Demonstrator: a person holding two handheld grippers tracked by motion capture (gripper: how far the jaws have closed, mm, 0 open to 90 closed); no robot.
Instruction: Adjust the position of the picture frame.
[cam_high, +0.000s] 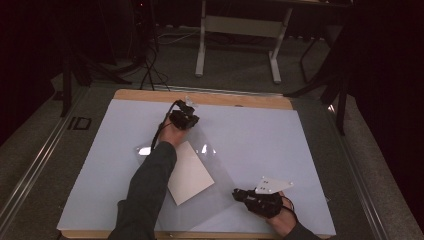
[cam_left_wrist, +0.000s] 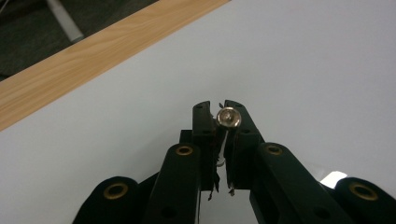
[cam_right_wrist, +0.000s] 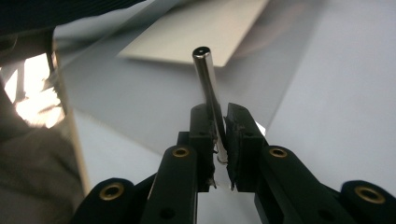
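Two grippers are at work over one tabletop (cam_high: 300, 150), which is covered by a pale sheet with a wooden edge showing at the far side. The left gripper (cam_high: 187, 111) is held out toward the far part of the tabletop, and in the left gripper view its jaws are pressed together on one small metal pin (cam_left_wrist: 228, 117), seen end-on as a round shiny face between the jaw tips. The right gripper (cam_high: 239, 194) sits near the person's edge of the tabletop, on the right, with its grey three-cornered plate on top. In the right gripper view its jaws are pinching one slim metal rod (cam_right_wrist: 208, 88), which sticks out past the tips, tilted slightly to the left, with a small dark hole in its end. Between the two grippers lies one white card (cam_high: 192, 175), resting under or within one clear plastic sleeve (cam_high: 220, 175) that glints in two spots. The card lies flat, well apart from both grippers' tips. One dark-sleeved forearm (cam_high: 150, 185) crosses the sleeve's left side.
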